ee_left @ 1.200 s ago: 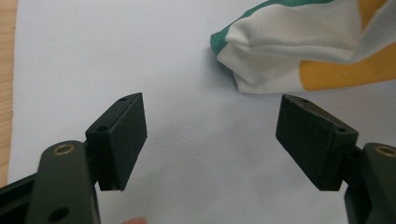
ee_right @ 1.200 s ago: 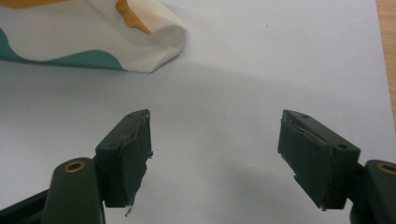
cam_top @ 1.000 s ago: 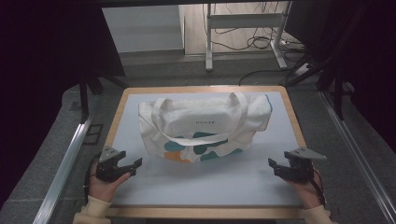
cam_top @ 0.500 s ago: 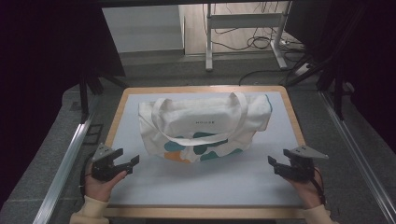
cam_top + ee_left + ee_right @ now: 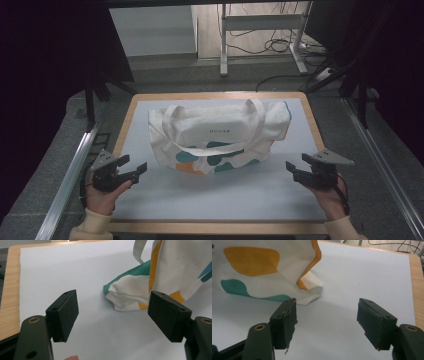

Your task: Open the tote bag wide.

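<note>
A cream tote bag (image 5: 218,134) with green and orange patches lies flat in the middle of the tabletop (image 5: 220,195), with its handles lying over it. The left gripper (image 5: 131,167) is near the front left corner, with jaws wide apart and nothing between them. The right gripper (image 5: 298,166) is near the front right corner, also wide and empty. Both point toward the bag without touching it.
</note>
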